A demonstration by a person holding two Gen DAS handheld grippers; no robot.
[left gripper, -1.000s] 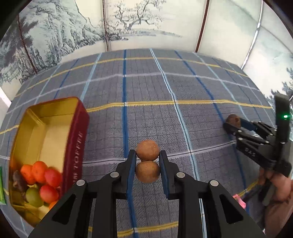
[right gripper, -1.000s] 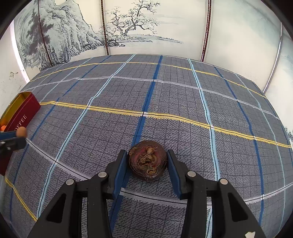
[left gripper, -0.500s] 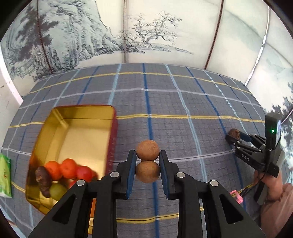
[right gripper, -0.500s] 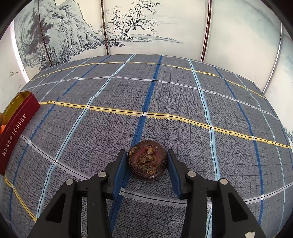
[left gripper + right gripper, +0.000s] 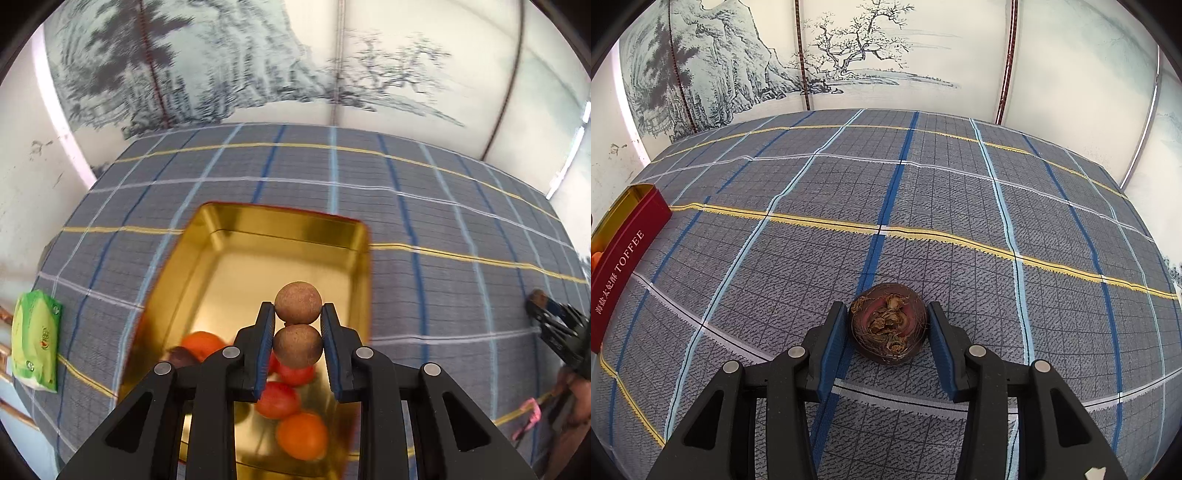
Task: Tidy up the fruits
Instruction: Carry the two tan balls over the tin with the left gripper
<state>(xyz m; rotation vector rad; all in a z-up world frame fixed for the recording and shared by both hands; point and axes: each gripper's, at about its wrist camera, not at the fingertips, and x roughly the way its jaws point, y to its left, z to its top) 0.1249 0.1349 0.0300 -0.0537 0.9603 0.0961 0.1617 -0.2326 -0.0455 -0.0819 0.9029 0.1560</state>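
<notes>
**Two brown fruits held over the tin**

The left gripper [image 5: 297, 345] was closed tight on the lower of two round brown fruits [image 5: 297, 325] stacked one on the other – the pair hung above the open gold-lined tin [image 5: 280, 229], over the orange and red fruits [image 5: 301, 435] in its near end. The right gripper [image 5: 888, 332] stood narrowly open around a dark, wrinkled fruit [image 5: 889, 326] lying on the checked cloth [image 5: 923, 206]; whether its pads [image 5: 834, 341] pressed on it could not be told.
</notes>
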